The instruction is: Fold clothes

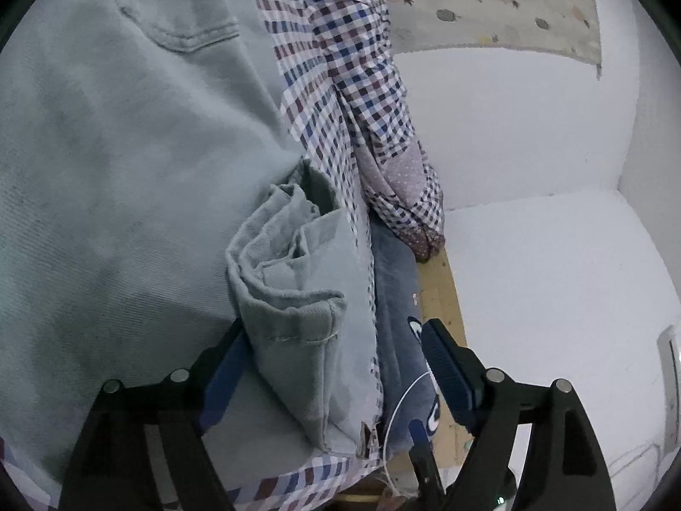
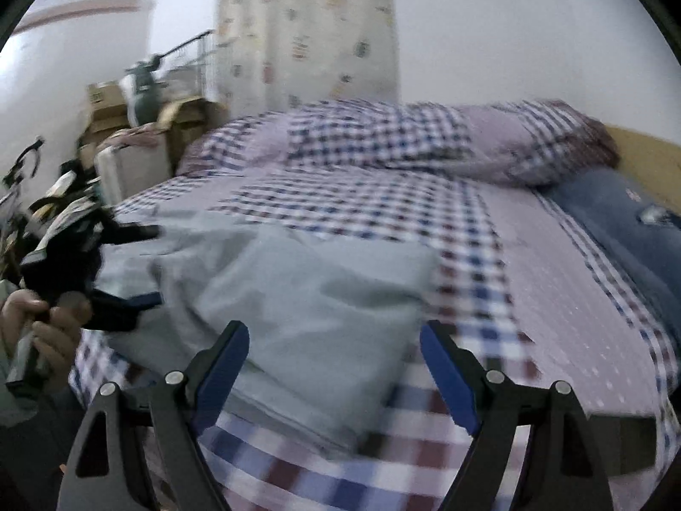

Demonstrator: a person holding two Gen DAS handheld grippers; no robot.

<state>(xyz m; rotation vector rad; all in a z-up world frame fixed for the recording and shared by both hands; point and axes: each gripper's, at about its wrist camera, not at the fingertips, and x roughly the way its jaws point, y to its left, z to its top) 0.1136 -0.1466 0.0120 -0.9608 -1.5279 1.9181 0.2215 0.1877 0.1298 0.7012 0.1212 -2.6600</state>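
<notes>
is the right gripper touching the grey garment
Apart. The right wrist view shows the right gripper open, its blue fingertips hanging above the grey garment on the checked sheet, with no cloth pinched between them.

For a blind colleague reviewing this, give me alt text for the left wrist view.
Open left gripper straddles a rolled hem of pale grey-green trousers spread on a checked bedsheet. A blue garment lies beside them at the wooden bed edge.

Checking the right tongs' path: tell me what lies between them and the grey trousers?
Nothing. In the right wrist view, the open right tongs hang directly over the grey trousers, which lie on the checked bedsheet; no other item intervenes.
</notes>
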